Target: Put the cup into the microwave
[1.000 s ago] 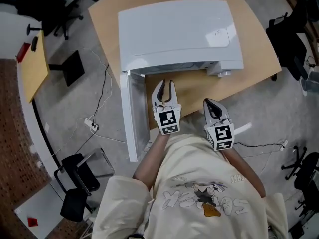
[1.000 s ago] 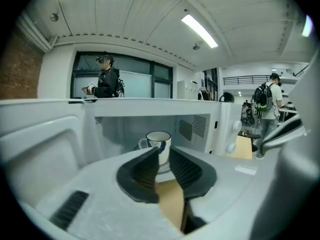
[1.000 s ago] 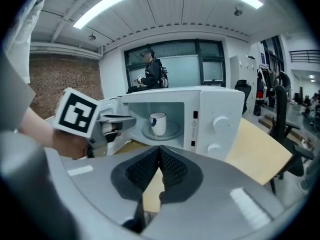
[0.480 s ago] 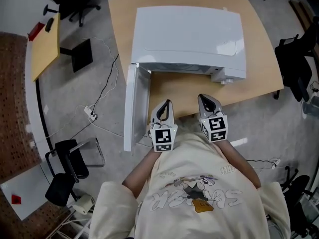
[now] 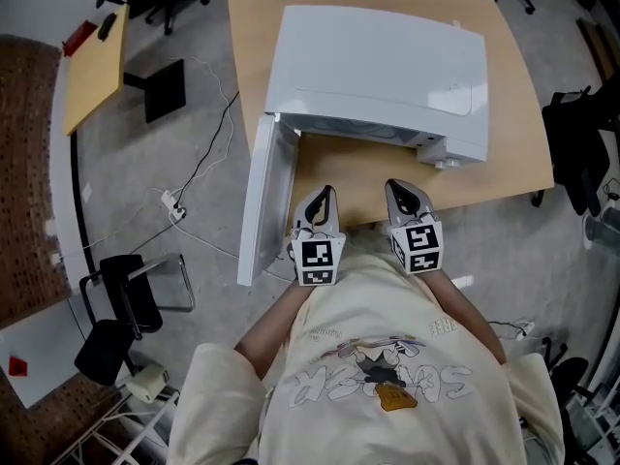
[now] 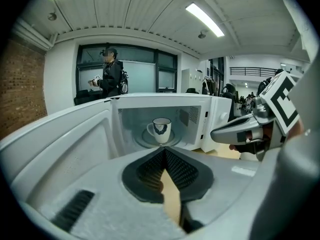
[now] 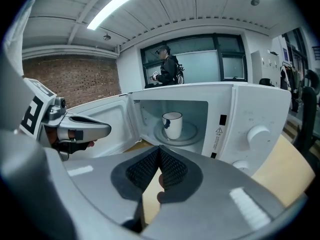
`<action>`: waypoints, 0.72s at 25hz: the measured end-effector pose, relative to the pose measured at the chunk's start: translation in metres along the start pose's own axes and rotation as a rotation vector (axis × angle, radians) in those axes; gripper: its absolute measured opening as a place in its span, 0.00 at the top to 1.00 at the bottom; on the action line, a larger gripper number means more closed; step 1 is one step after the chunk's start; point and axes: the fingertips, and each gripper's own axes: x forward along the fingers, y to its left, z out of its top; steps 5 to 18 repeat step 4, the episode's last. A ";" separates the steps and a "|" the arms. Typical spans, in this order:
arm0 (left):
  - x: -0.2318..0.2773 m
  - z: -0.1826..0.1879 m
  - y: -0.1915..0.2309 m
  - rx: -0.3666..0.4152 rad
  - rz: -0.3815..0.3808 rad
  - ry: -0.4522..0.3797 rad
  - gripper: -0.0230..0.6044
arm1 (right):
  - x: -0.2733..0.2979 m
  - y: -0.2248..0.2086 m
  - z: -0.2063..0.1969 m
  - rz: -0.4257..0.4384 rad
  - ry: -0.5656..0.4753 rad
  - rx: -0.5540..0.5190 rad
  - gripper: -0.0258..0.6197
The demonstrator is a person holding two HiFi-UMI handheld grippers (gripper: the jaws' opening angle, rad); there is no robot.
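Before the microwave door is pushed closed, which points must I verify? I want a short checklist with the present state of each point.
1. Cup stands upright on the turntable inside the microwave: ok.
2. Cup sits well behind the front opening: ok.
3. Left gripper jaws together, nothing between them: ok.
4. Right gripper jaws together, nothing between them: ok.
5. Door open with its swing free: probably not ok, since the left gripper seems to sit inside the door's arc.
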 end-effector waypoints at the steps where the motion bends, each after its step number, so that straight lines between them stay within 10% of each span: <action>1: 0.001 0.000 0.000 0.004 -0.006 0.001 0.96 | 0.001 0.000 0.000 -0.001 0.000 -0.001 0.95; 18: 0.005 0.000 0.002 0.015 -0.020 0.005 0.96 | 0.003 0.002 0.000 -0.007 0.003 0.000 0.95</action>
